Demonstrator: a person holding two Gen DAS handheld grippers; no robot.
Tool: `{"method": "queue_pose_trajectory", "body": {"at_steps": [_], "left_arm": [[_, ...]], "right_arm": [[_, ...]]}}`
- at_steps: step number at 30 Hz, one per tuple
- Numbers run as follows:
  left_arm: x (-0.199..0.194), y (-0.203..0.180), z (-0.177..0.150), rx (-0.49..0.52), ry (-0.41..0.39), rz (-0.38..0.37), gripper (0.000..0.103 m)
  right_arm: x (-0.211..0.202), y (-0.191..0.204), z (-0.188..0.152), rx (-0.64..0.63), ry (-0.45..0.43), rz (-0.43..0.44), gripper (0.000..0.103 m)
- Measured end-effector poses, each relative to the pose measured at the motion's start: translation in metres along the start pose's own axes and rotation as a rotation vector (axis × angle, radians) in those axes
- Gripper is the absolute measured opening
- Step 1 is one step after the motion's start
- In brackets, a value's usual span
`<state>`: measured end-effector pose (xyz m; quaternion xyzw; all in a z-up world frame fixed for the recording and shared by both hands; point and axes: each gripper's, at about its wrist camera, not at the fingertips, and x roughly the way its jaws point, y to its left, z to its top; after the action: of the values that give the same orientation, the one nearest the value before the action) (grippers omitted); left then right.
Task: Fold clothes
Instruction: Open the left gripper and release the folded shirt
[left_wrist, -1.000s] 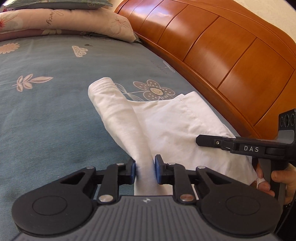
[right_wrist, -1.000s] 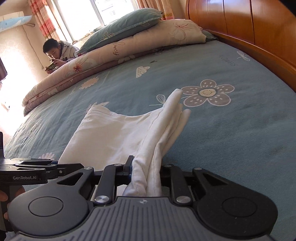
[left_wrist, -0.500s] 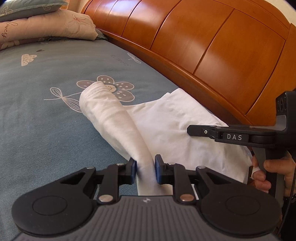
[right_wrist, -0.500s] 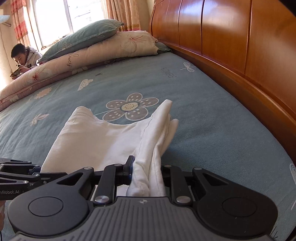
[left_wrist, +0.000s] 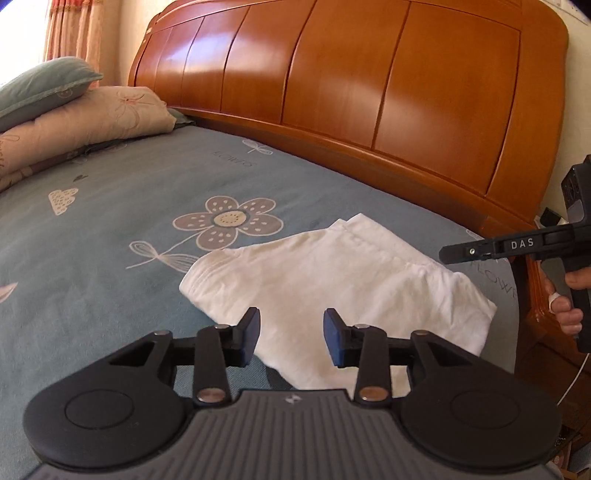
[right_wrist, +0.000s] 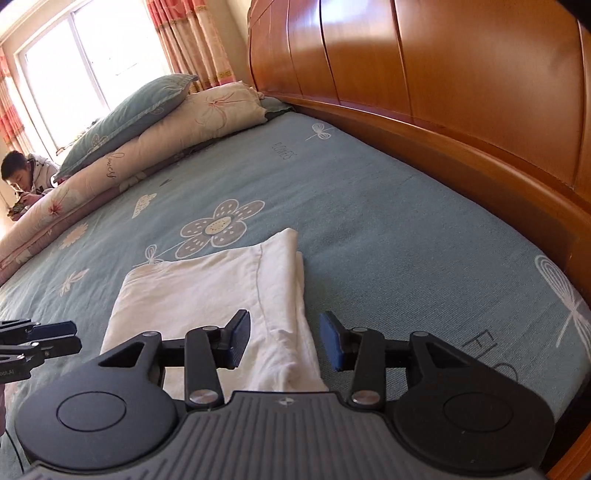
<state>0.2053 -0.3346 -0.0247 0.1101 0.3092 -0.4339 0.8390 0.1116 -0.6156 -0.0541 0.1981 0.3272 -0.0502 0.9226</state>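
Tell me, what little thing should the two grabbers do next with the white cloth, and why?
Probably draw both back, clear of it. The folded white cotton garment lies flat on the blue flowered bedsheet. The left gripper and right gripper are opening, pads off the fabric, so this fold looks done.

Blue floral bedsheet (left_wrist: 110, 229), wooden headboard (left_wrist: 369, 85), stacked pillows (right_wrist: 166, 110), curtains (right_wrist: 192, 40)

The folded garment (left_wrist: 332, 280) lies flat on the bed sheet (left_wrist: 110, 229), near the headboard (left_wrist: 369, 92), which runs along the bed's right side. Just beyond the garment, a flower print (right_wrist: 216, 227) marks the sheet. At the far end, a pillow (right_wrist: 136, 107) rests on a rolled quilt (right_wrist: 155, 136). A person (right_wrist: 22, 177) sits behind the quilt, far left.
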Motion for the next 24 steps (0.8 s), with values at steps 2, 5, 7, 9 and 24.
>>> {"method": "queue_pose_trajectory", "body": {"at_steps": [2, 5, 7, 9, 24], "left_arm": [[0.016, -0.014, -0.001, 0.054, 0.042, -0.034, 0.040], [0.041, -0.015, -0.017, 0.080, 0.132, -0.005, 0.040], [0.041, -0.011, -0.024, 0.080, 0.142, -0.010, 0.040], [0.032, -0.008, -0.025, 0.070, 0.137, -0.016, 0.040], [0.017, 0.006, -0.011, 0.064, 0.148, -0.053, 0.055]], "right_arm": [[0.008, 0.008, -0.005, -0.021, 0.029, 0.009, 0.046], [0.021, 0.005, -0.016, -0.061, 0.057, -0.058, 0.037], [0.023, -0.008, -0.021, -0.025, 0.063, -0.076, 0.034], [0.014, -0.018, -0.022, 0.023, 0.050, -0.057, 0.039], [-0.013, -0.019, -0.045, 0.085, 0.021, -0.011, 0.023]]}}
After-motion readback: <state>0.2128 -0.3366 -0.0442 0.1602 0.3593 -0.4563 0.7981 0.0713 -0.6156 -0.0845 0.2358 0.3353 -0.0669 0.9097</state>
